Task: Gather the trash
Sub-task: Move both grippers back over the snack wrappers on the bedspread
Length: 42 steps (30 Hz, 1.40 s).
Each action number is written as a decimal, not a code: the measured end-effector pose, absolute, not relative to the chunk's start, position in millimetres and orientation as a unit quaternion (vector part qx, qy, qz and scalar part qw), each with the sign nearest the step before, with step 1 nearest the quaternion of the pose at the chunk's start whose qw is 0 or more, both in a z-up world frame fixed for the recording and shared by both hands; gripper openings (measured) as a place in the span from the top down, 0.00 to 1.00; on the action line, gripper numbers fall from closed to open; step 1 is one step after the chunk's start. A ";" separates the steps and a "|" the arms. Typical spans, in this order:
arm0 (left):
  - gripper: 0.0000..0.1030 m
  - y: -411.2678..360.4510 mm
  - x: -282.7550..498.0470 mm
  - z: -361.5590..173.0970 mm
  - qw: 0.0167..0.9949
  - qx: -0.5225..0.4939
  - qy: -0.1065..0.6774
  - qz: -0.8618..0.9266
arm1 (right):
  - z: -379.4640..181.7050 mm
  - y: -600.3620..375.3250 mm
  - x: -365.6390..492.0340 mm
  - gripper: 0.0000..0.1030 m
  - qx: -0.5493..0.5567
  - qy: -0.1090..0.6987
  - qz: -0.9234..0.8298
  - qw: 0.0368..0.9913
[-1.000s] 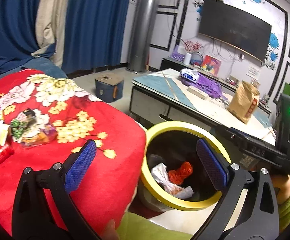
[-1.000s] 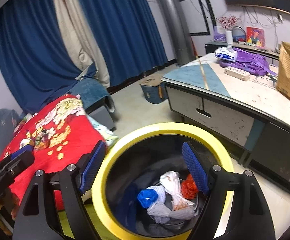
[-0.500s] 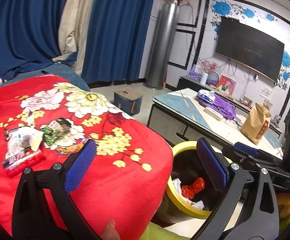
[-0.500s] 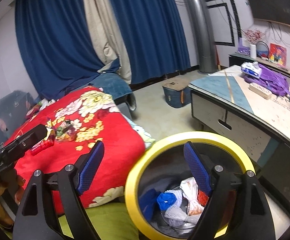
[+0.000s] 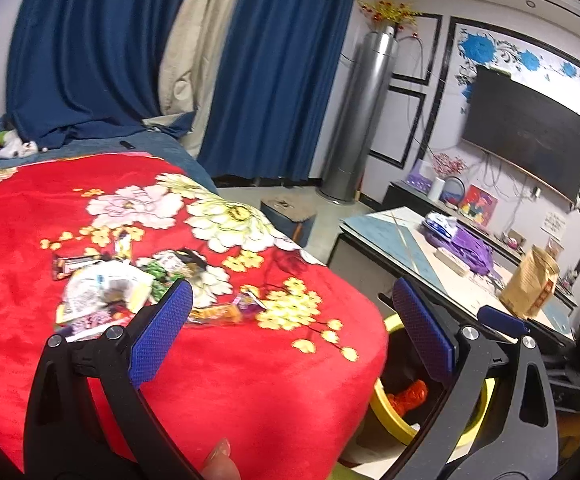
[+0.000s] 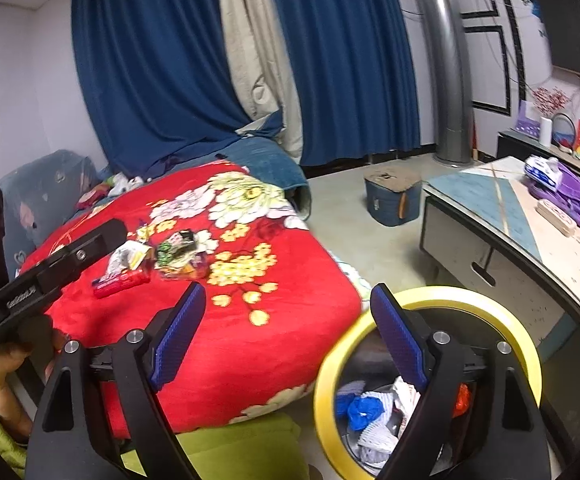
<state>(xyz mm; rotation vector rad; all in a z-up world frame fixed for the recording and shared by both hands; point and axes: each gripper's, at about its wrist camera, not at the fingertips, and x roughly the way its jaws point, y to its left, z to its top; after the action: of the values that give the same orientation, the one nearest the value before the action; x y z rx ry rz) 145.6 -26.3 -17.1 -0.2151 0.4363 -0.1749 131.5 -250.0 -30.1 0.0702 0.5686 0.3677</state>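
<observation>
**A:** Both claws are empty. Left gripper (image 5: 292, 330) has its blue pads spread wide over the red floral blanket (image 5: 218, 384), and the right gripper (image 6: 288, 338) is still spreading its jaws, nothing between them.

**B:** Yep. Where's the trash though?

**A:** Wrapper pile (image 5: 130, 292) sits on the blanket just past the left claw's pad. Only the right cam really looks into the yellow-rimmed bin (image 6: 526, 344): blue, white and orange scraps in there.

**B:** And the left cam gets the TV (image 5: 526, 136); the right one barely catches its edge.
</observation>
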 end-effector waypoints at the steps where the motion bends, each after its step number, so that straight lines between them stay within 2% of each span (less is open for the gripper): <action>1: 0.11 -22.4 145.6 -16.8 0.967 -0.110 0.214 -0.083 | -29.5 -248.1 132.2 0.20 0.032 0.279 0.183 0.942; 13: 0.11 15.1 149.0 -16.6 0.969 -0.125 0.212 -0.034 | -22.1 -203.2 142.9 0.18 0.004 0.279 0.217 0.935; 28: 0.11 82.8 180.2 -35.2 0.944 -0.139 0.298 0.014 | -42.3 -151.5 204.6 0.18 0.002 0.320 0.246 0.915; 35: 0.11 87.1 202.7 -44.7 0.934 -0.112 0.339 0.011 | -66.0 -129.4 236.9 0.29 0.008 0.362 0.260 0.895; 42: 0.11 88.1 228.1 -59.3 0.920 -0.095 0.380 0.018 | -82.0 -121.0 251.8 0.34 0.020 0.387 0.267 0.883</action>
<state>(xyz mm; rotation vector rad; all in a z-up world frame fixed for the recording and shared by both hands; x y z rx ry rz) 228.1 88.1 -59.3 -0.1953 0.7804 0.0370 251.8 -121.0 -82.0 0.0410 0.8051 0.5555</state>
